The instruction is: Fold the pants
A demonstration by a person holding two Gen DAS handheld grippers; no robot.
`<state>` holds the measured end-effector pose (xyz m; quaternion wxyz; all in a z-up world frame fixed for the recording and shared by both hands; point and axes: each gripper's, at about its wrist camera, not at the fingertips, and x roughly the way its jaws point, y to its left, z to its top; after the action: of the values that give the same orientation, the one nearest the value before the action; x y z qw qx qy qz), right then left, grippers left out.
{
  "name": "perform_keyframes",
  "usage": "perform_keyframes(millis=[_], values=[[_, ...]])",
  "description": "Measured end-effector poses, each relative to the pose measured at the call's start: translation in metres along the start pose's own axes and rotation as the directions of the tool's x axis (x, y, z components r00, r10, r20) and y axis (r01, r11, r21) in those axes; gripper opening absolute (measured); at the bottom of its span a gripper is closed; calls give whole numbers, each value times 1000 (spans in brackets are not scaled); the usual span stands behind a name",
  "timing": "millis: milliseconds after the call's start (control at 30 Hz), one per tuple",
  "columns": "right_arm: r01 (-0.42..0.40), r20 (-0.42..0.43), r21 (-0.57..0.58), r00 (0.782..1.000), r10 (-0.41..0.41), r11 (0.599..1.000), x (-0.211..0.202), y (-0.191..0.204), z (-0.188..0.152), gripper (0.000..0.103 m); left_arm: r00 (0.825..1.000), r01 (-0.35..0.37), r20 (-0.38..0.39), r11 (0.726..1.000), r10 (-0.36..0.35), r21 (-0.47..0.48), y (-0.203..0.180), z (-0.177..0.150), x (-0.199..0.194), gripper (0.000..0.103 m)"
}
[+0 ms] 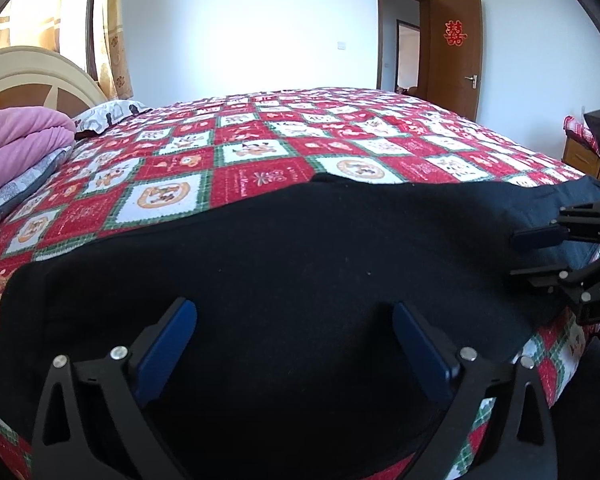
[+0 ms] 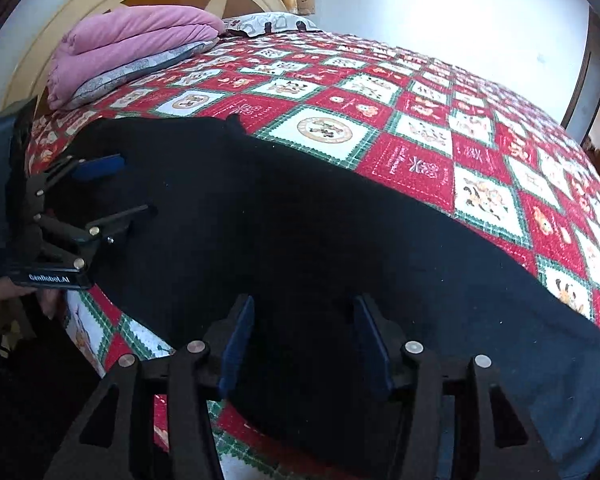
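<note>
i have both tools hovering over the black pants, which lie spread flat along the near edge of the bed, a long dark band running from about nine o'clock to three o'clock in the left wrist view, with a small peak of cloth poking up at twelve o'clock. my left gripper stands spread wide, nothing between its blue pads, only the dark fabric below them. my right gripper stands about half apart and holds nothing either; from the left view it shows at three o'clock, over the paler end of the pants. as i judge it, the main risk is grabbing only the top layer: the cloth is so uniformly dark that i cannot tell where an edge or seam lies under my fingers, so a pinch could lift one leg and leave the other behind, giving a crooked fold. the near side of the pants also seems to hang at the mattress edge around six o'clock in the right wrist view, so a careless pull toward me could drag the whole garment off. the quilt underneath could bunch and come up with the pinch too.
</note>
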<state>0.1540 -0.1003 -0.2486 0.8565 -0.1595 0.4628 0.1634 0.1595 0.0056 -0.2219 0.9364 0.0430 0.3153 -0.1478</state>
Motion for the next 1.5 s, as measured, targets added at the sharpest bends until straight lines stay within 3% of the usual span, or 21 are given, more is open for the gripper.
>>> perform_keyframes(millis=[133, 333, 467, 600, 767, 933, 1033, 1200, 1300, 1500], values=[[-13, -13, 16, 1000, 13, 1000, -7, -4, -2, 54, 999, -8, -32, 999, 6, -42, 0, 8, -3, 102], [-26, 44, 154, 999, 19, 988, -44, -39, -20, 54, 998, 43, 39, 997, -41, -65, -11, 35, -27, 102], [-34, 92, 298, 996, 6, 954, -76, -86, -44, 54, 992, 120, 49, 992, -118, -43, -35, 57, -32, 102], [11, 128, 413, 989, -70, 911, -108, -130, -67, 54, 984, 177, 39, 984, -177, -22, -61, 66, -29, 102], [12, 186, 594, 971, -152, 804, -155, -192, -100, 54, 971, 238, 15, 971, -239, 25, -101, 78, -19, 102], [46, 221, 722, 930, -293, 690, -207, -243, -135, 54, 969, 244, 5, 966, -245, 81, -139, 88, -7, 102], [53, 224, 797, 899, -376, 602, -236, -273, -162, 54, 971, 238, 0, 969, -239, 61, -152, 87, 3, 102], [75, 196, 862, 862, -467, 501, -261, -304, -193, 54, 984, 180, 14, 983, -180, 43, -160, 71, 12, 102], [55, 192, 891, 854, -484, 451, -268, -316, -206, 54, 988, 155, 11, 988, -156, 23, -156, 61, 17, 102], [57, 164, 912, 857, -489, 405, -261, -324, -222, 52, 991, 135, -7, 990, -136, -30, -139, 48, 27, 102]])
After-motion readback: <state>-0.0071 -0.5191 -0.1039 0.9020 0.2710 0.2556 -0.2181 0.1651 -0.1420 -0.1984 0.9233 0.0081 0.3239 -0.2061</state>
